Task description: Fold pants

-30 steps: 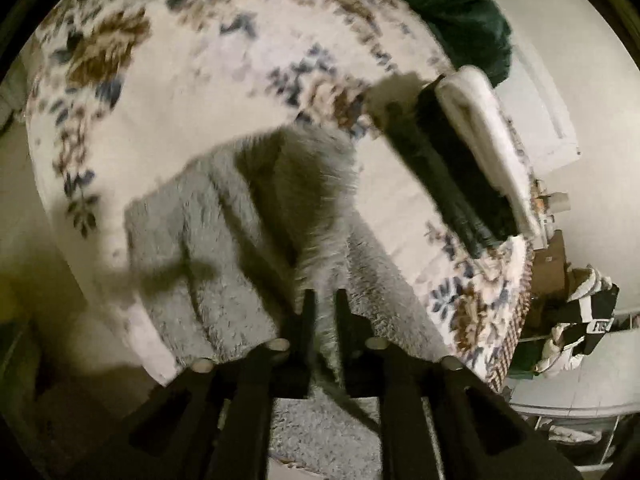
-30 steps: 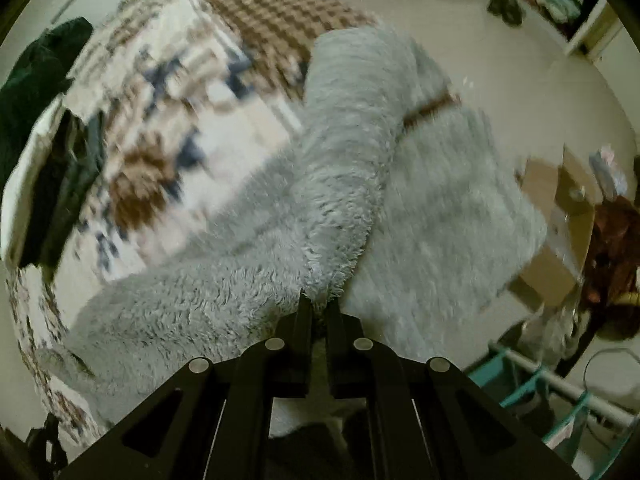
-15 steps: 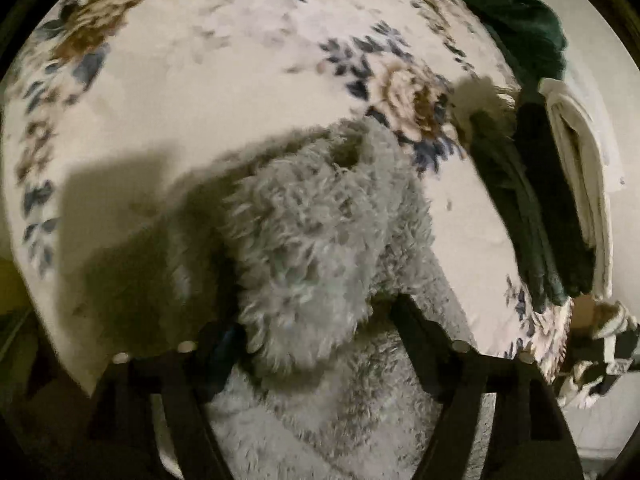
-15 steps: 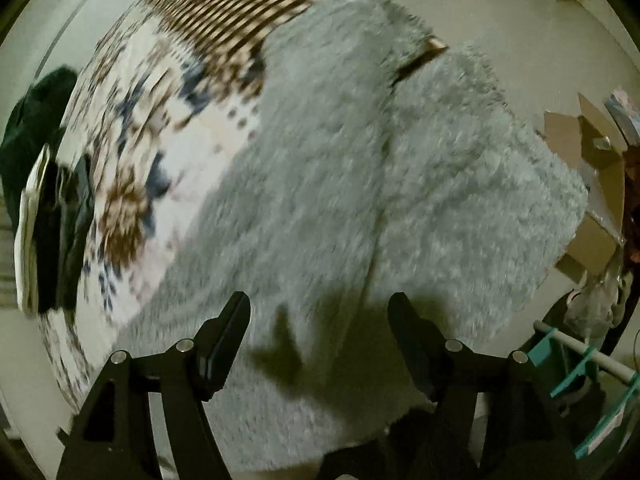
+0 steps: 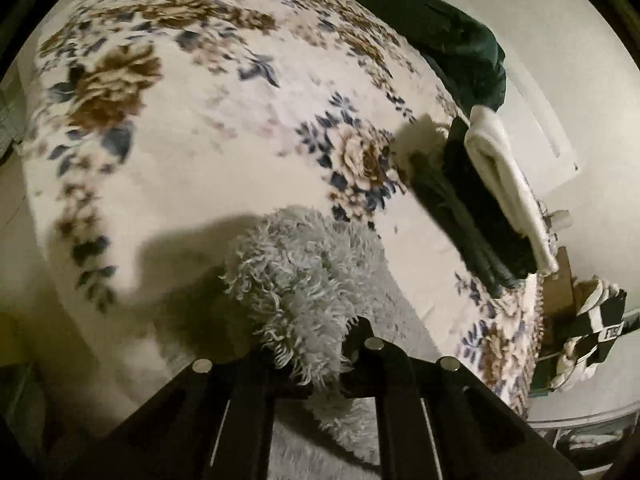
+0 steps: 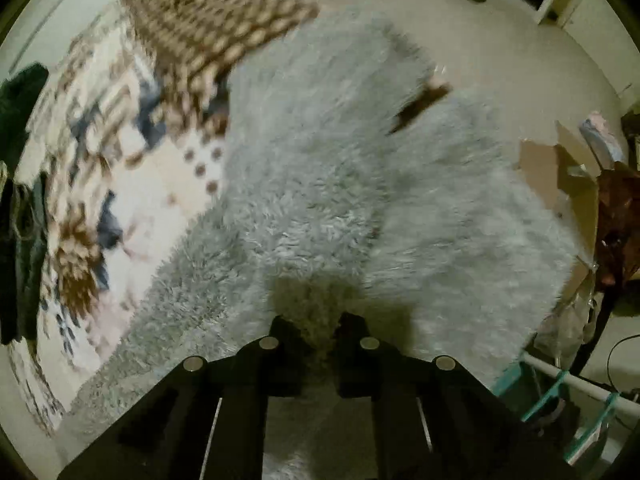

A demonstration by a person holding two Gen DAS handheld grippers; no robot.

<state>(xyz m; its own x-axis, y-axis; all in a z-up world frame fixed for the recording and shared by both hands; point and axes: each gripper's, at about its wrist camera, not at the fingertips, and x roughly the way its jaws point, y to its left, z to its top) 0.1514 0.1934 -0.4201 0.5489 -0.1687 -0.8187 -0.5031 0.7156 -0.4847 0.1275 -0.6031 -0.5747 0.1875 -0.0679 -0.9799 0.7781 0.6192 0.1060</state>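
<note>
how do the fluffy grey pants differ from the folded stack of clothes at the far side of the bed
The fluffy grey pants are pale and shaggy; the folded stack is smooth, mostly dark with a cream piece on its far side. The pants sprawl broadly, one bunched end between the left gripper's fingers, while the stack is compact, neat and untouched. The pants lie nearest the grippers; the stack sits near the far edge. Both rest on the floral blanket.

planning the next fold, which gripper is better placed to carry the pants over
Left, probably. The left gripper has a bunched end of the pants between its fingers, raised off the bedspread. The right gripper only straddles flat pile.
</note>
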